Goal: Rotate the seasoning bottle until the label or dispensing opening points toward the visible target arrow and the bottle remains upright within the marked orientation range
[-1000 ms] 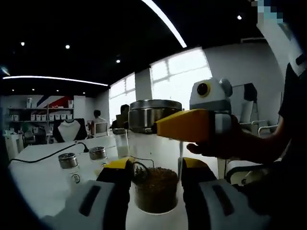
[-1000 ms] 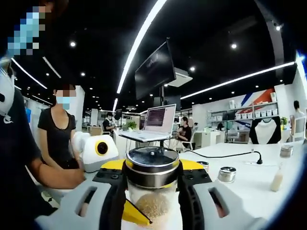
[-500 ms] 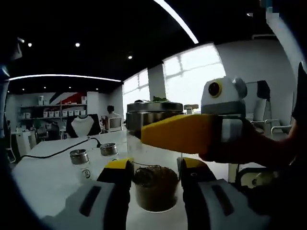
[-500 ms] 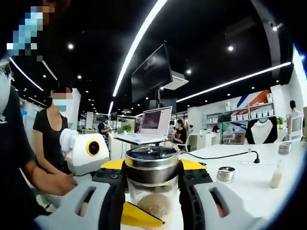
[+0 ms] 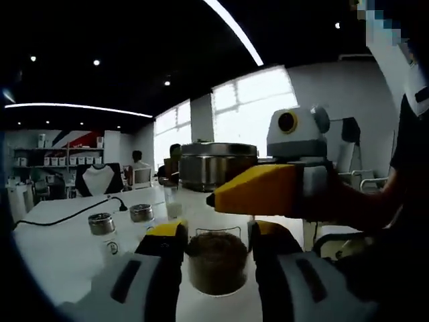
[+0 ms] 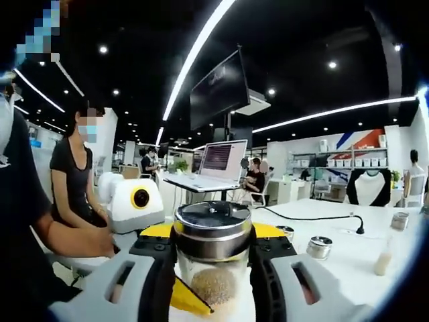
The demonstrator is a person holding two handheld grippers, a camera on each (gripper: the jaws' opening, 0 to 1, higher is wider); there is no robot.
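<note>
1. Seasoning bottle (image 5: 216, 221): upright on the white surface (image 5: 60, 241); clear wall, likely glass, so rigid, smooth, probably slippery and breakable; light to moderate weight, judged by the partial fill.
2. Best hold: lower wall for steadying, just under the metal lid (image 6: 213, 231) for turning.
3. Appearance: brown granules (image 5: 216, 260) in the lower part, broad steel lid on top; label and target arrow not discernible.
4. Left gripper (image 5: 216, 235): fingers clenched on the bottle's lower wall.
5. Right gripper (image 6: 213, 241): fingers clasping the bottle beside the lid.
6. Behind the bottle: two small jars (image 5: 119, 220), black cable (image 5: 60, 216).
</note>
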